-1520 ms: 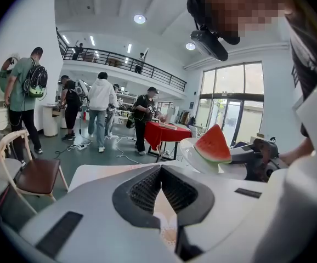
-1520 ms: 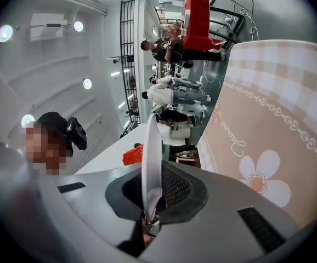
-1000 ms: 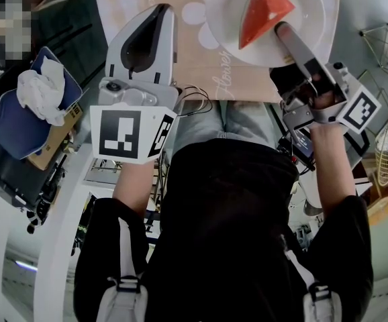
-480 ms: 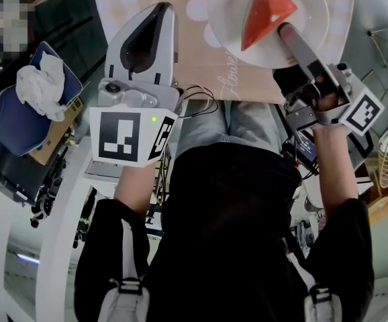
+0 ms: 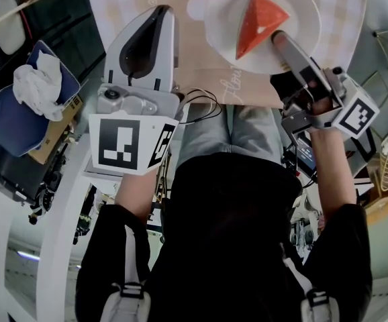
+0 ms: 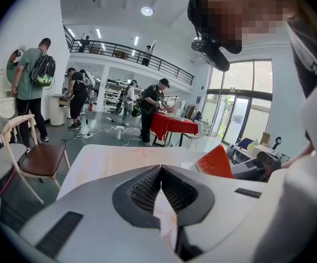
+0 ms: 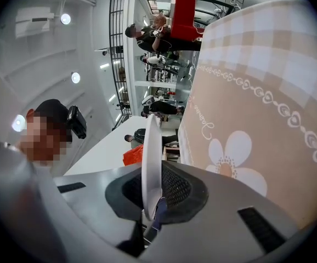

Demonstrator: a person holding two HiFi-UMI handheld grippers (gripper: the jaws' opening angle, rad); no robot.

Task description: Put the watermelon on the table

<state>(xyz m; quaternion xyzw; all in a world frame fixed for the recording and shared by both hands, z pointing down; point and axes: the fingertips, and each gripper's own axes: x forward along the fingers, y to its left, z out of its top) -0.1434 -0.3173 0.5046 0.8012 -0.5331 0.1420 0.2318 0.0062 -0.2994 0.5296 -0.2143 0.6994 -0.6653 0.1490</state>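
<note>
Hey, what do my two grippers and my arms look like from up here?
The left gripper and right gripper both have pale grey tapered shells with black ribbed pads inside. The left cube and right cube are white with black square markers. Thin black cables loop beside the left one. The sleeves are short and black.

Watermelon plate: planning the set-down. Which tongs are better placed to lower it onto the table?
Right. The right tongs clamp the plate holding the watermelon; the left tongs are shut, empty, beside it.
</note>
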